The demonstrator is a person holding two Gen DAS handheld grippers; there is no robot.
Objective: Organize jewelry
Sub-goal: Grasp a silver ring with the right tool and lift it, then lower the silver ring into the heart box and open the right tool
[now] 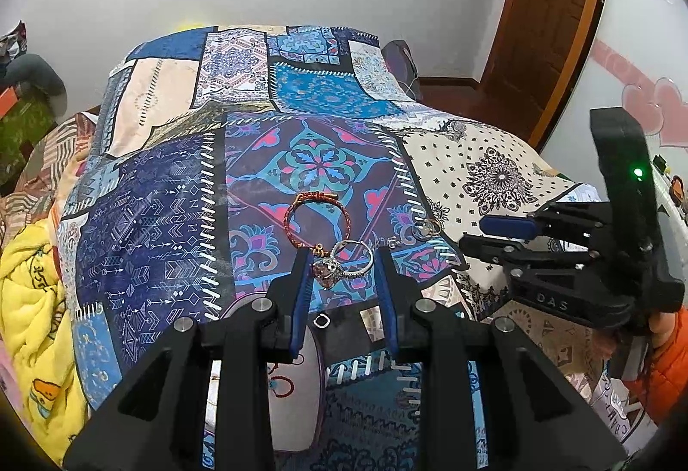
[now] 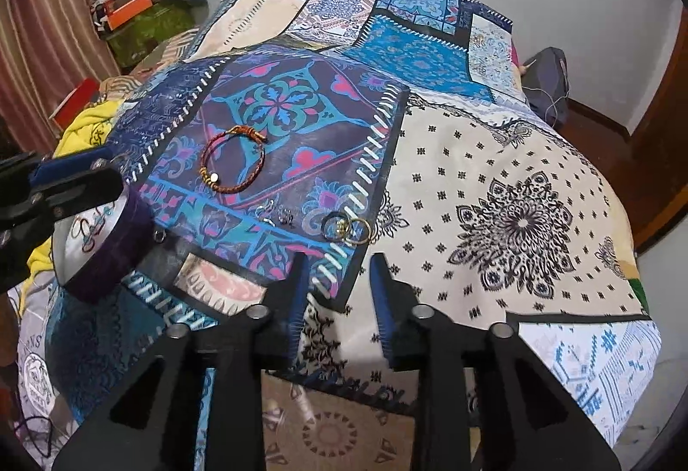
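A silver ring with a large pinkish stone (image 1: 339,266) hangs between the fingers of my left gripper (image 1: 344,269), which looks open; whether a finger touches it I cannot tell. A red braided bracelet (image 1: 316,221) (image 2: 232,161) lies on the patchwork cloth (image 1: 172,213). Gold and dark rings (image 1: 423,229) (image 2: 347,229) lie to its right, small silver pieces (image 2: 275,213) between. A round purple jewelry box (image 2: 107,251) with white lining stands at the left. My right gripper (image 2: 342,286) is open and empty, just short of the rings; it also shows in the left wrist view (image 1: 494,232).
The cloth covers a raised rounded surface that drops off on all sides. A yellow blanket (image 1: 30,299) lies at the left. A wooden door (image 1: 550,10) is at the back right. Boxes and clutter (image 2: 137,10) stand at the far left.
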